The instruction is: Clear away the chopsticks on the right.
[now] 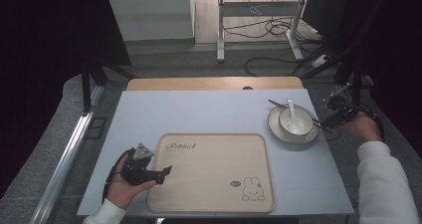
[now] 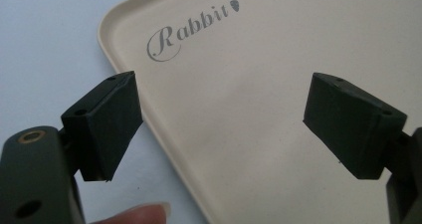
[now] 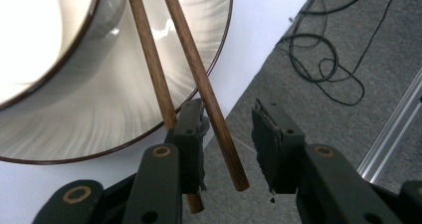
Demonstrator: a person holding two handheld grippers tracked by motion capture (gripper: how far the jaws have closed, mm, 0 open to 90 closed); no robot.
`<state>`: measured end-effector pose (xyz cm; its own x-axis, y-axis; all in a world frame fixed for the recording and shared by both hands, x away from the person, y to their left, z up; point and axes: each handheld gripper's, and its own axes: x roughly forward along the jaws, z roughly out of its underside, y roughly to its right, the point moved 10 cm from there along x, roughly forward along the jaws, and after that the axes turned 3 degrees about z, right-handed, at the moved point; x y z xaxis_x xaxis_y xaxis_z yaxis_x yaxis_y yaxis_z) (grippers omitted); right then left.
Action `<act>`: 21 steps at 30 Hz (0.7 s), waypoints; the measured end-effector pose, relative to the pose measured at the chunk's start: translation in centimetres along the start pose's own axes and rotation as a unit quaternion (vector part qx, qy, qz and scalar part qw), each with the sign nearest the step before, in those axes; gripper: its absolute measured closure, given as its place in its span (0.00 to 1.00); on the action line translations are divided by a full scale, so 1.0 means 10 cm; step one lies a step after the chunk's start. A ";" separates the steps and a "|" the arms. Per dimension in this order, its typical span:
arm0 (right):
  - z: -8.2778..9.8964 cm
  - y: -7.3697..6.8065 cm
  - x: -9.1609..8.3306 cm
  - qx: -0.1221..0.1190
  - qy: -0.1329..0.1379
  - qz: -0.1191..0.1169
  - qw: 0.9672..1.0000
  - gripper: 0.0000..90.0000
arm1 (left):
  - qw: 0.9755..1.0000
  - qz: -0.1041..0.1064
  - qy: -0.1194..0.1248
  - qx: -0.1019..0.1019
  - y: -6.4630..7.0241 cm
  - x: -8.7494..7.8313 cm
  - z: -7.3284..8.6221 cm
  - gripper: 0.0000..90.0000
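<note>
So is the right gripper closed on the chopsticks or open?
Open. The right gripper's jaws stand apart; one of the chopsticks lies between them, with a visible gap to the right-hand pad.

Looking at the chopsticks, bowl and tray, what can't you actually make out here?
- Right gripper view: one of the chopsticks passes behind a finger, so contact is unclear.
- Same view: glare whitens the bowl inside.
- High view: right gripper too small to judge.
- Left gripper view: frame edges crop the tray.
</note>
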<state>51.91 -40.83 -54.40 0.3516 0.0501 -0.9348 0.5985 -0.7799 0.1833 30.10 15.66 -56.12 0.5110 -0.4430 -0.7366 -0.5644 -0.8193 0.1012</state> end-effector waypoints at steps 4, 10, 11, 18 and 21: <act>0.01 -0.01 0.06 -0.014 -0.012 -0.003 1.000 0.74 | 1.000 -0.001 -0.002 0.000 -0.01 0.01 0.01 0.17; 0.00 -0.02 0.09 -0.037 -0.016 -0.006 0.999 0.87 | 1.000 -0.001 -0.006 -0.002 -0.02 0.03 0.02 0.17; 0.00 -0.02 0.09 -0.041 -0.015 -0.008 0.999 0.88 | 1.000 -0.001 -0.006 -0.002 -0.02 0.03 0.02 0.17; 0.02 -0.03 0.03 -0.046 -0.003 -0.008 0.999 0.93 | 1.000 0.000 -0.006 -0.001 -0.02 0.03 0.02 0.17; 0.03 -0.02 -0.01 -0.039 0.005 -0.001 0.999 0.93 | 1.000 0.000 -0.005 0.000 -0.02 0.03 0.01 0.17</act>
<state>51.56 -40.87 -54.39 0.3576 0.0581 -0.9321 0.6530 -0.7291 0.2051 30.28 15.74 -56.42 0.5043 -0.4401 -0.7430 -0.5643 -0.8192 0.1022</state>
